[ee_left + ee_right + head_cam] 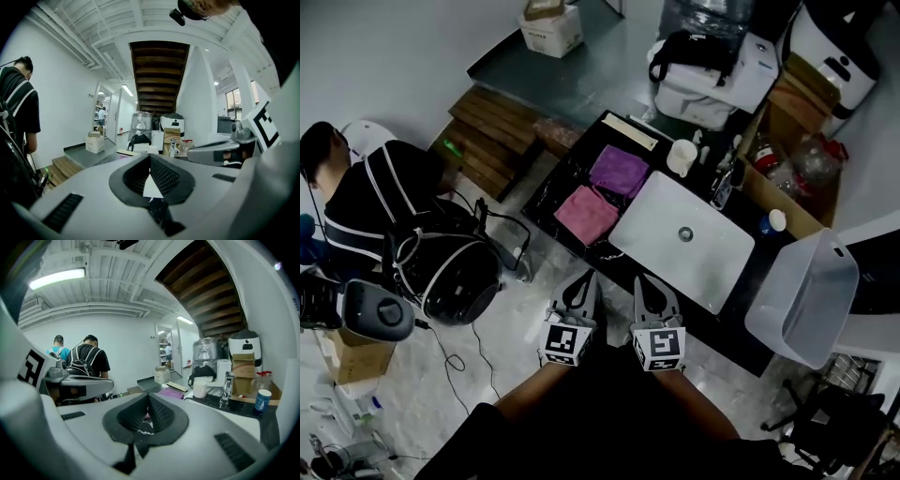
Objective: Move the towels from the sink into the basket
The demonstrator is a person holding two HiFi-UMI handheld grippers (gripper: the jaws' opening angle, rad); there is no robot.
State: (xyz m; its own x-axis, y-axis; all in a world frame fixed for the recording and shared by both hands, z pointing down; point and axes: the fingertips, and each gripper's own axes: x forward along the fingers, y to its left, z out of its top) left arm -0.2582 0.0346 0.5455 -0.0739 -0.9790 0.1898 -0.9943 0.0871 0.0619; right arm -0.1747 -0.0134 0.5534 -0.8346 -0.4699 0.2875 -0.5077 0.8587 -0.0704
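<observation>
On the dark counter (567,178), just left of the white sink (666,253), lie the two towels: a purple towel (620,169) on the far side and a pink towel (586,214) nearer, their edges touching or nearly so. Both rest on the counter top, outside the sink's bowl.

Low in the head view the left claw (585,276) and right claw (641,281) are side by side and close together, both pointing away toward the counter's near edge. The left claw's tips are near the pink towel, on its near side, and apart from it. The right claw points at the sink's near left corner, with both towels off to its left.

From the left gripper view, the left claw (150,160) has its jaws closed together, ribbed pads meeting at the tips, with nothing gripped. The right claw (147,399) is likewise closed and empty. The purple towel (171,392) shows beyond its tips, a little to the right, and a pink sliver low between the pads may be the pink towel, though it is too small to be sure.

A translucent basket (806,295) sits tilted at the counter's right end, beyond the sink and well apart from the towels. A cup (682,157) stands near the sink's far edge
</observation>
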